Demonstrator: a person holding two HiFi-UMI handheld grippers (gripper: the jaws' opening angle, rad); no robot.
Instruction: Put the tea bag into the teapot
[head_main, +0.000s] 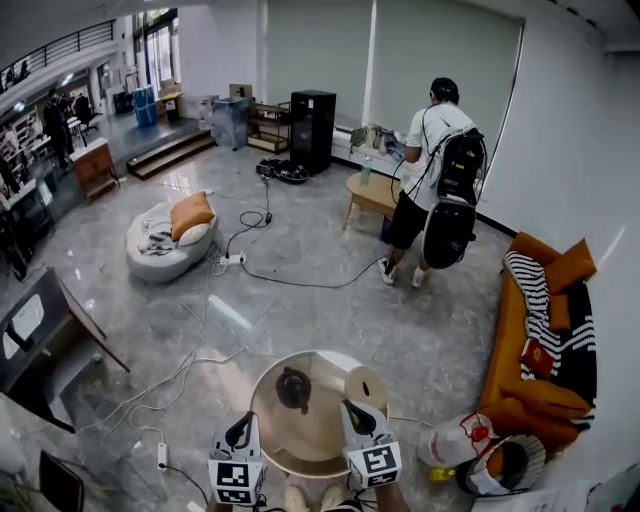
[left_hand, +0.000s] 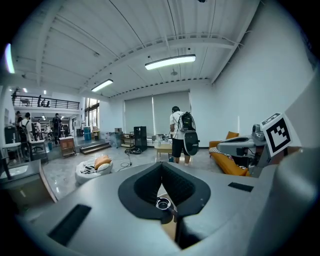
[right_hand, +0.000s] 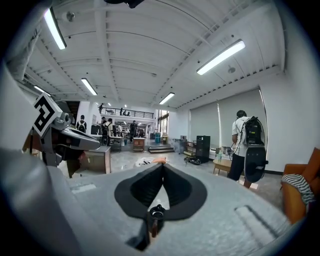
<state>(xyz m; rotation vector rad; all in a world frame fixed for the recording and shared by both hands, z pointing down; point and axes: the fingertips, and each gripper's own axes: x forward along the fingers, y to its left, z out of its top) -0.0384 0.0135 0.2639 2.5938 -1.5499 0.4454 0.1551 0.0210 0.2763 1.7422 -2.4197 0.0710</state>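
We see the small dark round teapot (head_main: 293, 388), knobbed lid on top, standing on the round tan-topped table (head_main: 300, 445), left of centre & toward the far side. Tea bag: can't make it out in any view. Just right of the teapot, not touching it, a cream cylinder (head_main: 365, 384) stands near the far-right rim.

The left gripper (head_main: 240, 428) & right gripper (head_main: 354, 408) hang over the table's near edge, one on each side of the teapot and apart from it. The right tip is near the cylinder. In the left gripper view the dark pads (left_hand: 142, 185) meet at the tip w/ nothing between them. It's the same in the right gripper view: pads (right_hand: 142, 187) pressed together, empty.

Beyond the table the grey polished floor (head_main: 330, 300) is open for a good stretch. At left, white cables (head_main: 180, 375) trail past the table & a dark desk (head_main: 30, 330) sits farther out. At right, an orange sofa (head_main: 515, 360) w/ a striped throw runs along the wall. A white bag (head_main: 458, 440) lies between the sofa and the table. A person in a white tee w/ black backpack (head_main: 432, 185) stands well away, by a small wooden side table (head_main: 372, 195).
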